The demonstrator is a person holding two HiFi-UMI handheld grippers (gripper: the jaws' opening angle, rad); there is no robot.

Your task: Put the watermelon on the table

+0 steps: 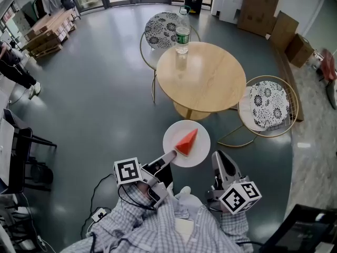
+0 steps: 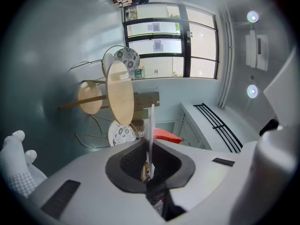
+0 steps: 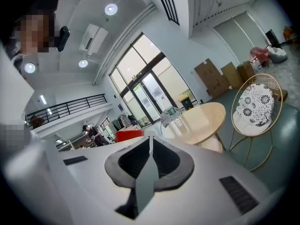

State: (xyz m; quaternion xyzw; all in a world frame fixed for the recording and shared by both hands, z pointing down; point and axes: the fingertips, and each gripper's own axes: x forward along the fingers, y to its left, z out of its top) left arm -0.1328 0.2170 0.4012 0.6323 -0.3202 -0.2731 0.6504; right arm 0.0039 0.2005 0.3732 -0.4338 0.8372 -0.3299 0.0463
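Observation:
A red watermelon wedge [image 1: 187, 141] lies on a white plate [image 1: 176, 129], which hangs in the air short of the round wooden table [image 1: 205, 80]. My left gripper [image 1: 169, 156] is shut on the plate's near rim. In the left gripper view the plate [image 2: 151, 125] shows edge-on between the jaws, with the watermelon [image 2: 166, 136] to its right and the table [image 2: 119, 97] beyond. My right gripper [image 1: 218, 158] is shut on nothing, to the right of the plate. The right gripper view shows its jaws [image 3: 150, 142] pressed together, the wedge [image 3: 129, 135] at left and the table [image 3: 201, 121] ahead.
A clear water bottle [image 1: 182, 33] stands at the table's far edge. Two wire chairs with patterned cushions flank the table, one behind [image 1: 160, 29] and one on the right [image 1: 269, 104]. Cardboard boxes [image 1: 260, 7] line the far wall. A person [image 1: 16, 70] stands at far left.

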